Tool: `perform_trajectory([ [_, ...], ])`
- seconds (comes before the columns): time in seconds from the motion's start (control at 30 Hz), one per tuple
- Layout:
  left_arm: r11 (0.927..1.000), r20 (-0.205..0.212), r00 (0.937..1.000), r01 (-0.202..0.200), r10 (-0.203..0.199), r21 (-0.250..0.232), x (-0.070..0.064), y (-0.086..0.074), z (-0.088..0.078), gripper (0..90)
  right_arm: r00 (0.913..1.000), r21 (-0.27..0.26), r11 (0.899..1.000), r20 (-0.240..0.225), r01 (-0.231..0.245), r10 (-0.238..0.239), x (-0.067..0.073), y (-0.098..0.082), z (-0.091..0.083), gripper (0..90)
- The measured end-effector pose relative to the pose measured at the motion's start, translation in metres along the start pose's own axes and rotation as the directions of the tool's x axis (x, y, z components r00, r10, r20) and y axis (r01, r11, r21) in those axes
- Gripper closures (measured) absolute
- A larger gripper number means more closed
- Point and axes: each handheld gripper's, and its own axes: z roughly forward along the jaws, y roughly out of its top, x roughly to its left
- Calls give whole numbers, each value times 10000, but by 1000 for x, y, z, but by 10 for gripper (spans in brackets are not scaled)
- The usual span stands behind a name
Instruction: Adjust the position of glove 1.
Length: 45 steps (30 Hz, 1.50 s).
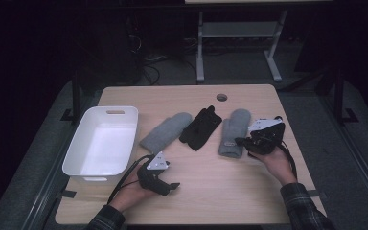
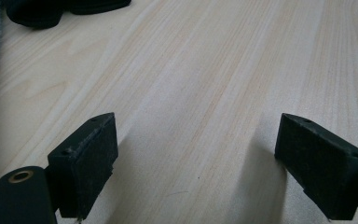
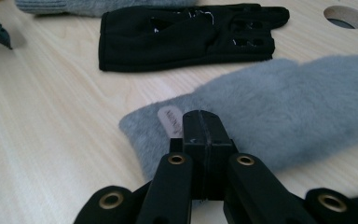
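Light wooden table with a round cable hole near the far edge. White plastic bin sits at the left side. Three items lie in a row across the middle: grey mitten just right of the bin, black glove next, then a second grey mitten toward the right.
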Motion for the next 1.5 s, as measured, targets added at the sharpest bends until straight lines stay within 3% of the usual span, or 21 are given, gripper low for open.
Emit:
perform_trajectory([
  [0.37,10000,7,10000,24,-24,6,0,0,0,122,10000,379,9992,-21,-78,79,-6,1,16,900],
  [0.63,10000,1,10000,26,-26,2,0,0,0,123,9991,651,9978,-410,-106,133,-4,-2,20,900],
  [1.5,10000,-5,10000,-3,3,53,0,0,0,123,9841,908,9942,-1729,571,-407,37,-11,11,900],
])
